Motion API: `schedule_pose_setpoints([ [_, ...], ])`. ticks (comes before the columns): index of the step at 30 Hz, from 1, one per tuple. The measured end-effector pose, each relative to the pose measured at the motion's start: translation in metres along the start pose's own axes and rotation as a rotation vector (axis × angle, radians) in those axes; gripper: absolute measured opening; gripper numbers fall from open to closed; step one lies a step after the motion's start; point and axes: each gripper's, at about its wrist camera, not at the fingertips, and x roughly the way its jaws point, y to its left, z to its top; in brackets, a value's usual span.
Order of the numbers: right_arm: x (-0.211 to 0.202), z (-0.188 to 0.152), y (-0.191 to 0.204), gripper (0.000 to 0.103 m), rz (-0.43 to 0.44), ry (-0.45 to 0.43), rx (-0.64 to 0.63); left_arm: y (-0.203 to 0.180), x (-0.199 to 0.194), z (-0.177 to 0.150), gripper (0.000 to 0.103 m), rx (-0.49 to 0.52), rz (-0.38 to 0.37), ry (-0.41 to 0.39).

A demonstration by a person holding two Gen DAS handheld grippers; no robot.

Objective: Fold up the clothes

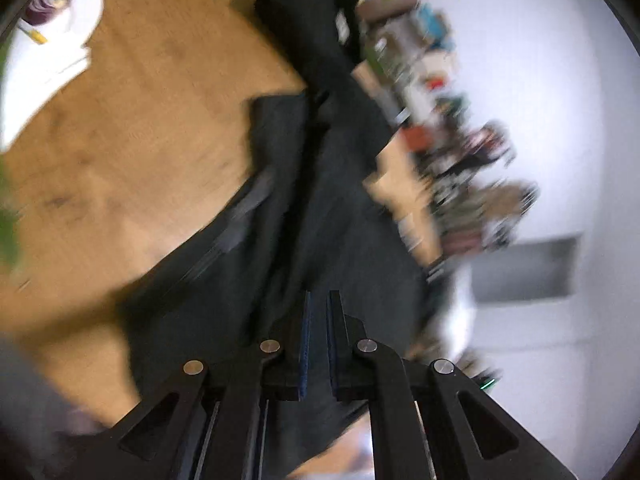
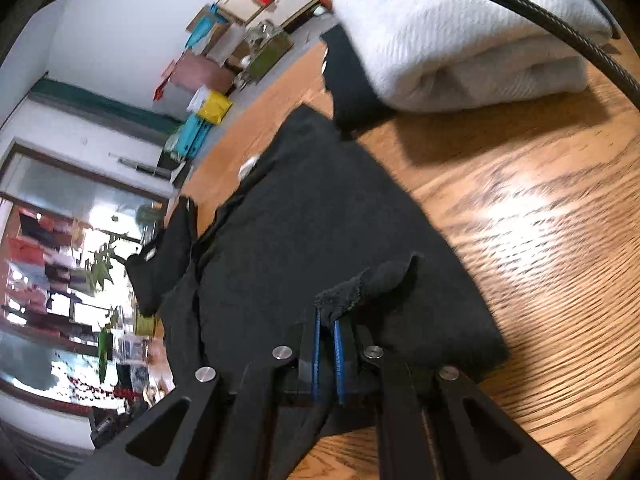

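A black garment [image 1: 304, 216] lies stretched across the wooden table [image 1: 140, 120], blurred by motion in the left wrist view. My left gripper [image 1: 319, 300] is shut on the black cloth, which runs between its blue-padded fingers. In the right wrist view the same black garment [image 2: 304, 216] spreads over the table [image 2: 540, 220]. My right gripper [image 2: 328, 314] is shut on a bunched edge of that cloth [image 2: 372, 280], which sticks up above the fingertips. The other gripper, dark and draped in cloth [image 2: 164, 256], shows at the garment's far left end.
A folded white towel [image 2: 460, 40] sits on top of another black cloth [image 2: 352, 80] at the back of the table. White folded items [image 1: 52, 48] with a purple object lie at the far left. A black cable [image 2: 520, 4] crosses the towel. Cluttered shelves line the walls.
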Motion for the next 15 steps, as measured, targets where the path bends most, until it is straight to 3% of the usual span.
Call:
schedule_pose_setpoints([
  [2,0.001,-0.007,-0.007,0.007,0.006,0.014,0.007,0.010,-0.004,-0.020,0.041,0.011,0.038,0.072],
  [3,0.002,-0.011,-0.010,0.007,0.008,0.020,0.011,0.017,-0.008,-0.029,0.065,-0.005,0.044,0.094],
  [4,0.003,-0.014,-0.013,0.007,0.011,0.027,0.014,0.024,-0.012,-0.039,0.073,-0.021,0.047,0.114],
  [7,-0.005,-0.024,-0.028,0.008,0.016,0.032,0.035,0.049,-0.026,-0.060,0.074,-0.114,0.011,0.134],
  [9,-0.009,-0.030,-0.034,0.008,0.021,0.031,0.045,0.062,-0.029,-0.075,0.074,-0.169,0.041,0.147],
  [13,-0.018,-0.041,-0.046,0.008,0.034,0.032,0.066,0.065,-0.020,-0.100,0.074,-0.211,0.006,0.213],
  [15,-0.021,-0.042,-0.047,0.008,0.051,0.029,0.071,0.059,-0.008,-0.105,0.074,-0.219,0.059,0.232],
])
